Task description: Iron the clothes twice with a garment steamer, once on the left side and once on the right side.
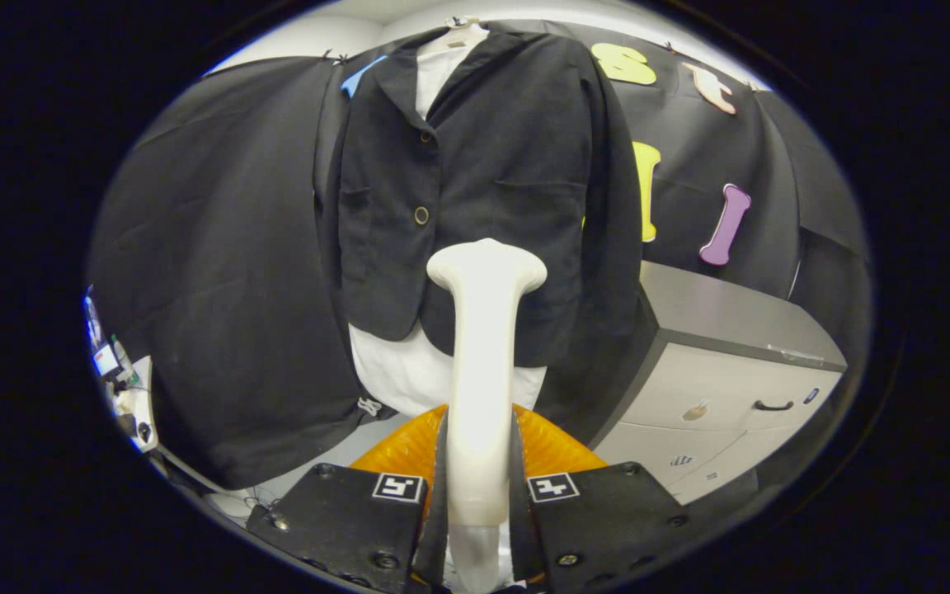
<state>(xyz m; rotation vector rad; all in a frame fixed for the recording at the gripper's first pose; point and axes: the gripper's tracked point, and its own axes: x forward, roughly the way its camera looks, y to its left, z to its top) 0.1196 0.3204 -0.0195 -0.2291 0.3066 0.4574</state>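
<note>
Fingers (376, 516) are clamped on the garment steamer (482, 346); open room is left before the black jacket (483, 165) beyond.

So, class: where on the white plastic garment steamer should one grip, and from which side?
Grip the white plastic garment steamer on its slim straight handle, from its two sides, below the wide head. The tool already clamps it so, pointing at the black jacket.

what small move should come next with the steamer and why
Probably ease the steamer forward toward the black jacket. The gripper is shut on its handle, and its head points at the lower front near the hem; contact can't be judged. Then sweep one side.
</note>
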